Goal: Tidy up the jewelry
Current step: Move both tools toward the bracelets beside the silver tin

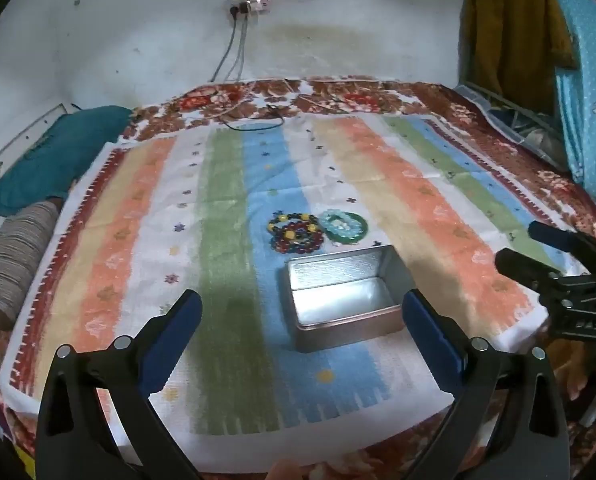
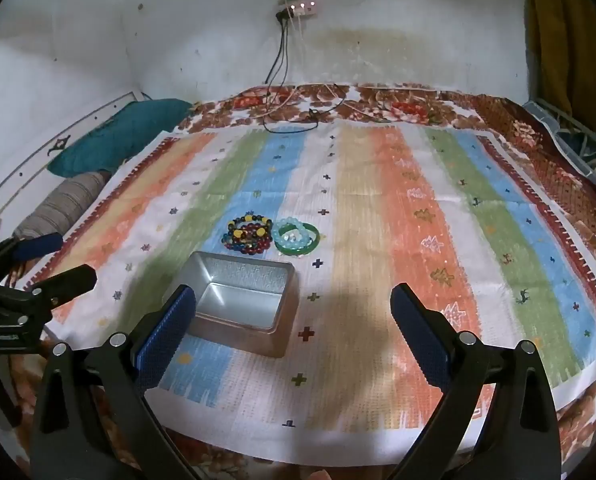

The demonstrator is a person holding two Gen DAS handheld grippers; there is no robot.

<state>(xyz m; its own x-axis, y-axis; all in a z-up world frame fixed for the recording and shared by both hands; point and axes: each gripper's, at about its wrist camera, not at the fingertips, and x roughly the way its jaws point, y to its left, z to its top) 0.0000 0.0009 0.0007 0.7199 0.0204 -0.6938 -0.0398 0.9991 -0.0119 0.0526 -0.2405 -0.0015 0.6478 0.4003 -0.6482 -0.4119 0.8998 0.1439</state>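
Two clusters of bracelets lie touching on the striped cloth (image 1: 225, 184) spread over the bed: dark red, blue and yellow beads (image 1: 296, 231) beside pale turquoise beads and a smooth green bangle (image 1: 345, 227). Just in front sits a shiny rectangular metal tin (image 1: 340, 298), lidless and bare inside, probably placed to receive them. The left gripper (image 1: 302, 322) and right gripper (image 2: 293, 320) hover apart, fingers spread wide, holding nothing.

Striped cloth (image 2: 378, 208): orange, green, blue, white, beige bands, small cross motifs. Bedspread (image 2: 538, 168): brown-red floral. Tin (image 2: 281, 336): silver. Dark bracelets (image 2: 247, 234): red, blue, yellow beads. Green bracelets (image 2: 295, 240): aqua, jade. Pillow (image 1: 57, 160): teal. Gripper pads (image 1: 430, 332): blue.
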